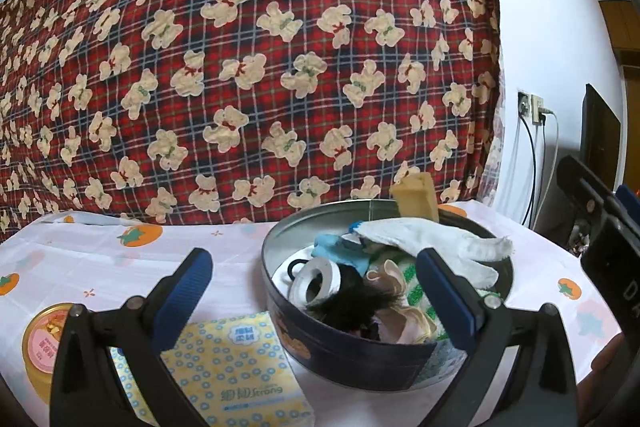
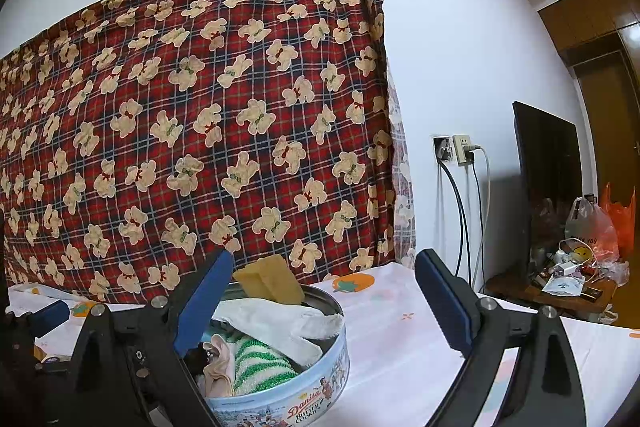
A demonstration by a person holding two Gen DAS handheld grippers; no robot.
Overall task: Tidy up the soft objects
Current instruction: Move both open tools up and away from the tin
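Right now your right gripper hangs level with its blue-padded jaws spread wide and nothing between them, just beside the round blue cookie tin, while your left gripper, jaws likewise apart and empty, points down over the tin's near rim. Most of the sorting looks done: the white knit glove, green-striped towel, tan sponge block and black furry piece already crowd the tin, heaped above its rim. Outside it, the yellow-and-blue patterned tissue pack probably remains on the white fruit-print tablecloth.
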